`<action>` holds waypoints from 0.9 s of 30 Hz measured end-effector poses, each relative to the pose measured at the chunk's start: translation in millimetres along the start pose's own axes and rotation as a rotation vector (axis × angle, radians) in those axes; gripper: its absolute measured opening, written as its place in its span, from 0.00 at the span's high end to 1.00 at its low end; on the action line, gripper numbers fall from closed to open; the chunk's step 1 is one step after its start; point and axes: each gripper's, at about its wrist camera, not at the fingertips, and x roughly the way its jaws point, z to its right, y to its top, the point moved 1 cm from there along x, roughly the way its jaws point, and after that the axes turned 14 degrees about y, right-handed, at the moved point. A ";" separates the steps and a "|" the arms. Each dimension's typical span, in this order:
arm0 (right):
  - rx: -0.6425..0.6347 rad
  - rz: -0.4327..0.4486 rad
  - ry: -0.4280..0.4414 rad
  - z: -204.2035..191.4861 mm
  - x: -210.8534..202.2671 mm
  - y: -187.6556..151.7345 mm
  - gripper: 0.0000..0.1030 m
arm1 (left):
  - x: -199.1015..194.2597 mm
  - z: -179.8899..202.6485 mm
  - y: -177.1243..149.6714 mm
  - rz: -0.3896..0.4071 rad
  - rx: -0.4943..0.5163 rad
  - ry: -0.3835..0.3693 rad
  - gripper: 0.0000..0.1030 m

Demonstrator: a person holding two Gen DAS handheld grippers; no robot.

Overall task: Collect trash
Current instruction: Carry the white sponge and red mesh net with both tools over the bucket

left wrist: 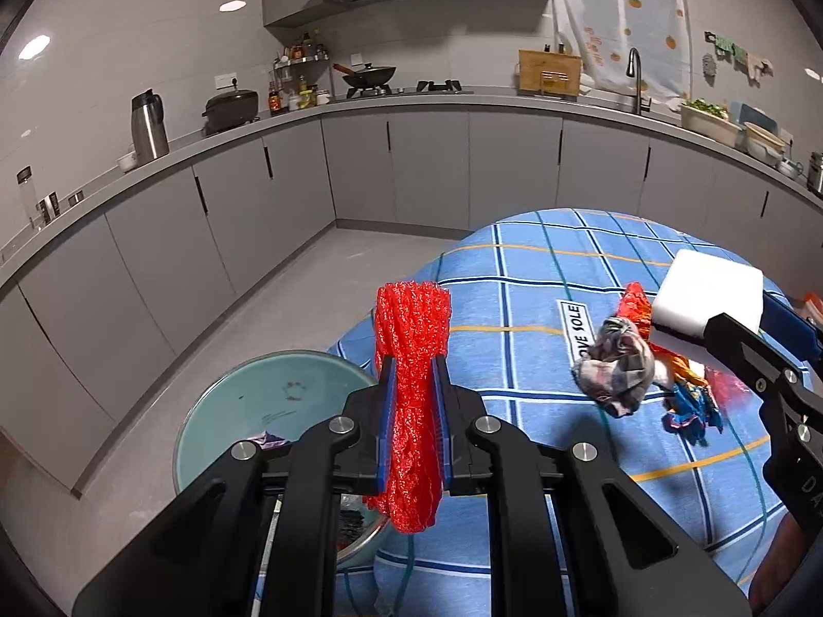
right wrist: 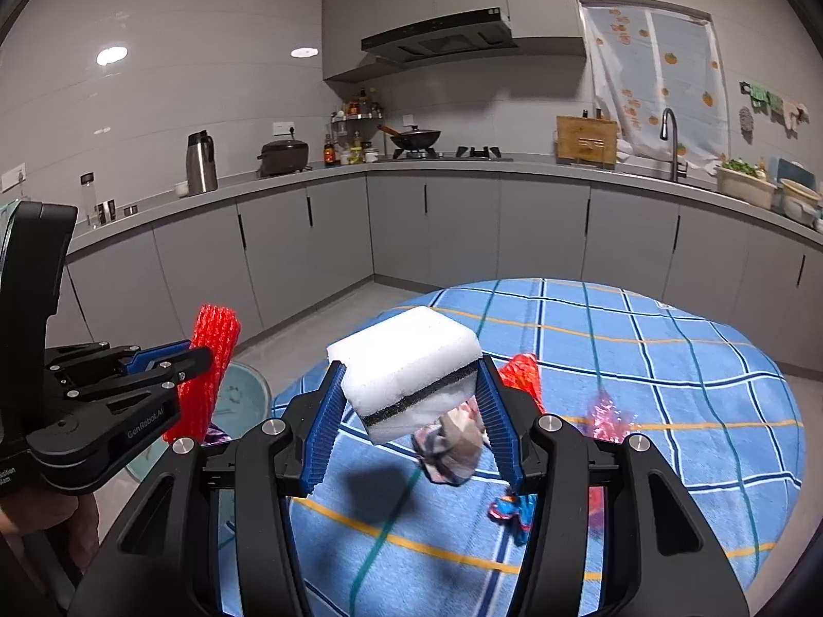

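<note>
Red mesh netting (left wrist: 414, 401) is seen closest to the left wrist camera, pinched upright between the blue pads of the left gripper (left wrist: 414, 385), whose jaws are pressed against it from both sides; the netting sticks out above the fingertips and hangs below them. Beneath and to the left of this gripper, a pale green bin (left wrist: 267, 406) is seen on the floor beside the surface, with some scraps visible inside it. The left gripper is held over the edge where the bin meets the surface (left wrist: 540, 267), which is covered by a blue checked cloth. In the right wrist view, a white foam block (right wrist: 409, 373) with a dark stripe is held tilted in the right gripper (right wrist: 406, 406), whose jaws are spread wide around it and squeeze it from both sides. The block is held above the surface, not touching it. Just below and behind the block, a crumpled grey-pink wrapper (right wrist: 450, 445) lies on the cloth, with an orange-red wrapper (right wrist: 522, 373) beside it and a blue wrapper (right wrist: 512, 509) nearer the camera. A shiny pink scrap (right wrist: 607, 414) is seen farther right on the cloth. The left gripper (right wrist: 198, 360) with its red netting (right wrist: 208, 370) is visible at the left of this view, above the bin (right wrist: 247, 396).
</note>
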 end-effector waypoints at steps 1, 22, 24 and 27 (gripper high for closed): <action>-0.003 0.000 0.004 -2.1 1.6 0.9 0.50 | 0.5 -1.8 -0.4 -0.001 -0.002 0.005 0.87; -0.092 -0.033 0.137 -62.7 48.0 13.1 0.50 | 23.9 -75.2 -12.7 -0.053 -0.093 0.111 0.87; -0.097 -0.039 0.148 -67.0 52.9 12.7 0.50 | 26.4 -80.5 -13.3 -0.057 -0.099 0.118 0.87; -0.103 -0.046 0.161 -73.2 58.9 12.4 0.50 | 30.6 -89.2 -13.9 -0.065 -0.110 0.131 0.87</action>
